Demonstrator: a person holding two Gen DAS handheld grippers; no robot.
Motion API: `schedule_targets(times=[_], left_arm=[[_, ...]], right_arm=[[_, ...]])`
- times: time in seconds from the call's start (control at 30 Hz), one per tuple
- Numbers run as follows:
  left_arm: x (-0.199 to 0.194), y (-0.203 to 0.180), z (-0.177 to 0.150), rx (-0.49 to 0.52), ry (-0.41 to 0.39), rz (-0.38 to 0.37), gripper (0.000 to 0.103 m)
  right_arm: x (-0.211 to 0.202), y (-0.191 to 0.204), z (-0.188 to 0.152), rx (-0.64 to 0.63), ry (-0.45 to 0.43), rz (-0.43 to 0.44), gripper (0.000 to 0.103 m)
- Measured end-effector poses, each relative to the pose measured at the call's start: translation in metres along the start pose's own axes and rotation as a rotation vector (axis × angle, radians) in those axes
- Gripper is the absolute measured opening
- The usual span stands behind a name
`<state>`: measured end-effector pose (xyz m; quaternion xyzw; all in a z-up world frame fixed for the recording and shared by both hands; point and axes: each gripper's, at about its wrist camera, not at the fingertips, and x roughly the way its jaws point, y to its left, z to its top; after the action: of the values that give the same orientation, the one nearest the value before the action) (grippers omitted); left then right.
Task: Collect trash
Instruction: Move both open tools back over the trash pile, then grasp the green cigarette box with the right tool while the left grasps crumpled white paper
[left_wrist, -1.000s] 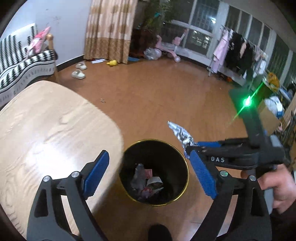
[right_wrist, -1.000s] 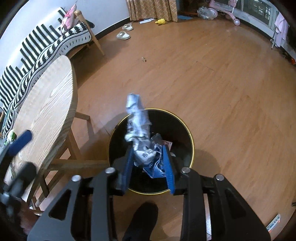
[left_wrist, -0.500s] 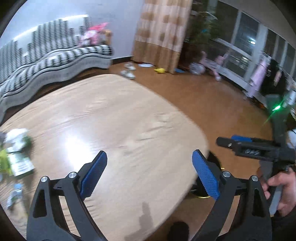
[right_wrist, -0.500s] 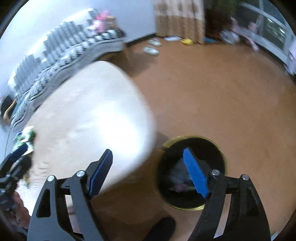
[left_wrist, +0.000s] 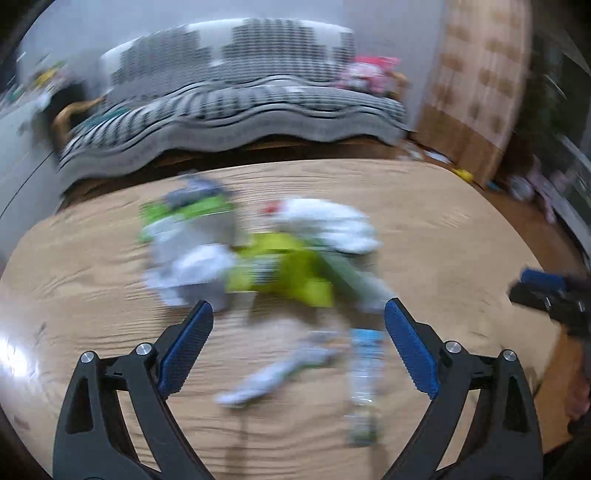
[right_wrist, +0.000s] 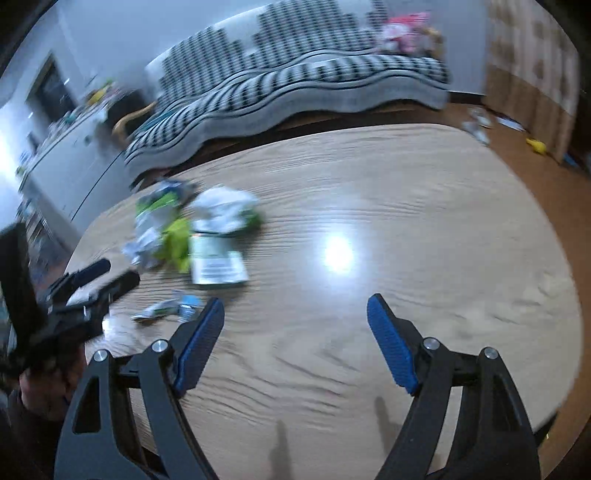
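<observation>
- Left wrist view heavily motion-blurred: left gripper (left_wrist: 297, 347) spread wide, nothing between pads, above trash pile (left_wrist: 258, 254) on wooden table (left_wrist: 443, 229).
- Pile reads as white, lime-green wrappers; single items can't be made out.
- Right gripper (right_wrist: 295, 341) spread too, empty, over bare tabletop; pile lies far left of it.
- Striped sofa (right_wrist: 295, 81) behind, smeared.
- Right-view left edge cuts off the other gripper.

Right gripper (right_wrist: 295, 339), jaws apart and empty, over the table (right_wrist: 406, 221); trash pile (right_wrist: 192, 232) far left.
</observation>
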<state>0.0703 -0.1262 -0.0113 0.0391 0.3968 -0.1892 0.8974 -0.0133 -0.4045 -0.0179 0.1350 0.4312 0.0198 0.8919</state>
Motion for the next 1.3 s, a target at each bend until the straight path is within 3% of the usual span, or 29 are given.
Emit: schedule_targets(times=[0.2,0.27,0.5,0.77,0.83,0.87,0.9,0.97,1.07,1.27,1.3], left_arm=[[0.023,0.078,0.013,-0.126,0.022,0.072,0.091],[0.035,0.090,0.018,-0.163,0.030,0.057,0.091],[0.066,0.087,0.030,-0.192,0.070,-0.004,0.093],[0.093,0.084,0.029,-0.165,0.120,0.053,0.093],[0.096,0.087,0.027,-0.180,0.124,0.044,0.093],[0.096,0.088,0.026,-0.189,0.123,0.031,0.092],[0.095,0.089,0.026,-0.194,0.121,0.019,0.091],[0.095,0.087,0.023,-0.182,0.134,-0.005,0.074],[0.093,0.082,0.021,-0.153,0.130,-0.007,0.066],[0.062,0.072,0.025,-0.130,0.080,-0.001,0.064],[0.055,0.070,0.026,-0.131,0.071,0.002,0.064]], right_arm=[[0.048,0.050,0.015,-0.057,0.045,0.053,0.077],[0.065,0.060,0.017,-0.067,0.069,0.063,0.077],[0.101,0.079,0.023,-0.121,0.104,0.066,0.077],[0.127,0.081,0.022,-0.142,0.152,0.030,0.077],[0.132,0.080,0.021,-0.147,0.161,0.008,0.067],[0.134,0.081,0.021,-0.151,0.165,-0.001,0.055],[0.136,0.081,0.020,-0.159,0.170,-0.008,0.053],[0.133,0.084,0.017,-0.184,0.160,-0.027,0.053],[0.126,0.089,0.016,-0.207,0.136,-0.033,0.052],[0.096,0.093,0.017,-0.215,0.081,-0.004,0.051],[0.092,0.093,0.017,-0.213,0.075,0.000,0.039]])
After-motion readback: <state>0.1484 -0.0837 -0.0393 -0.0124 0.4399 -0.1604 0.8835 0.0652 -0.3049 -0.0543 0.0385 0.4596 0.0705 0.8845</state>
